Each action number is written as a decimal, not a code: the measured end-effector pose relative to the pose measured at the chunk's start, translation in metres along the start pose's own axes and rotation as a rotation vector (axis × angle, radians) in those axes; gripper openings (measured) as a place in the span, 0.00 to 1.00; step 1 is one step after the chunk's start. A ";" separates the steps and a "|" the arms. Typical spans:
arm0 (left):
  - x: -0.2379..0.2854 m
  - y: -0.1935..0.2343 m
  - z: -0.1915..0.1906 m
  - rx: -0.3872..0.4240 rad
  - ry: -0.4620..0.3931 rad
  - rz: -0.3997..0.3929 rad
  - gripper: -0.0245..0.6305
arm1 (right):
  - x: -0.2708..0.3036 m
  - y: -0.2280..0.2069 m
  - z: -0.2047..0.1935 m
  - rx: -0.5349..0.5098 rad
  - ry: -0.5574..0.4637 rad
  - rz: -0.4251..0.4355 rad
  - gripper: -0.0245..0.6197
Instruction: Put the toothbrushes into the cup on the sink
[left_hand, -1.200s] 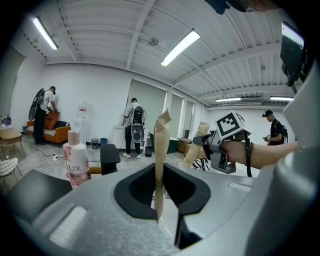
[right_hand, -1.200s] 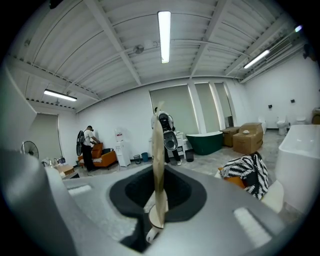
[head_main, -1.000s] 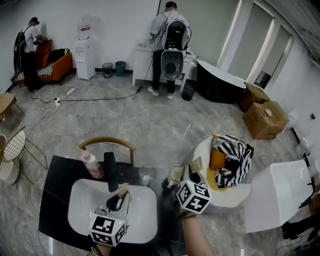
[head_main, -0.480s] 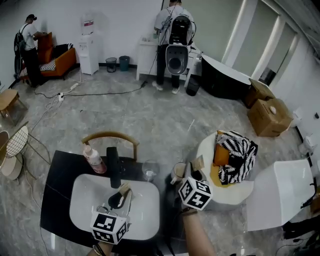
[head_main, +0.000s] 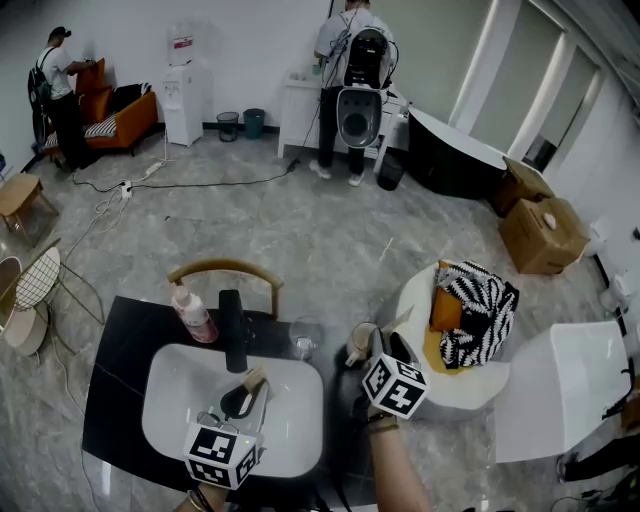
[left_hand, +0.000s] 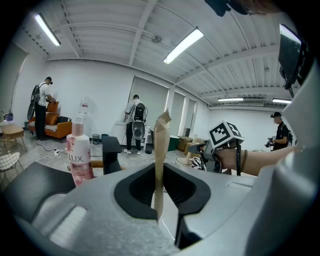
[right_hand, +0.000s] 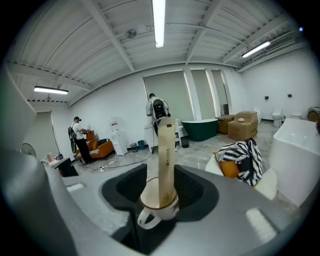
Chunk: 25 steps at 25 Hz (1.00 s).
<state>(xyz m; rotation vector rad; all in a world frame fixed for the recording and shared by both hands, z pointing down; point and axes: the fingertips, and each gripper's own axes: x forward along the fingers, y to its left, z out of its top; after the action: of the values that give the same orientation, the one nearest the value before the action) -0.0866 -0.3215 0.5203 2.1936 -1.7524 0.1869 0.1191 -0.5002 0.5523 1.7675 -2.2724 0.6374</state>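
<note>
Left hand-held gripper (left_hand: 159, 197) near pink LUX bottle (left_hand: 79, 161)

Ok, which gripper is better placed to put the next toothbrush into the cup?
Left: the left gripper is shut on the second toothbrush; the right gripper is opening around the first toothbrush in the cup.

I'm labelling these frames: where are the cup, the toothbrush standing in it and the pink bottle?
cup (right_hand: 161, 212): right gripper view, its white side wall.
toothbrush in the cup (right_hand: 166, 160): right gripper view, middle of its paper wrapper.
pink bottle (left_hand: 79, 162): left gripper view, its label.
</note>
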 end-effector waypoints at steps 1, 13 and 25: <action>0.000 0.000 -0.001 0.000 0.002 -0.002 0.10 | -0.002 -0.002 -0.003 0.003 0.004 -0.008 0.31; -0.007 -0.011 0.001 0.008 0.000 -0.029 0.10 | -0.024 -0.016 -0.016 0.021 0.024 -0.059 0.31; -0.022 -0.018 0.011 0.010 -0.026 -0.052 0.10 | -0.063 -0.001 -0.012 -0.016 0.000 -0.053 0.27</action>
<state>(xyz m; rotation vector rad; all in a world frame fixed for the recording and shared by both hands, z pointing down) -0.0754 -0.3013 0.5005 2.2555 -1.7100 0.1566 0.1358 -0.4399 0.5379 1.8135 -2.2162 0.6078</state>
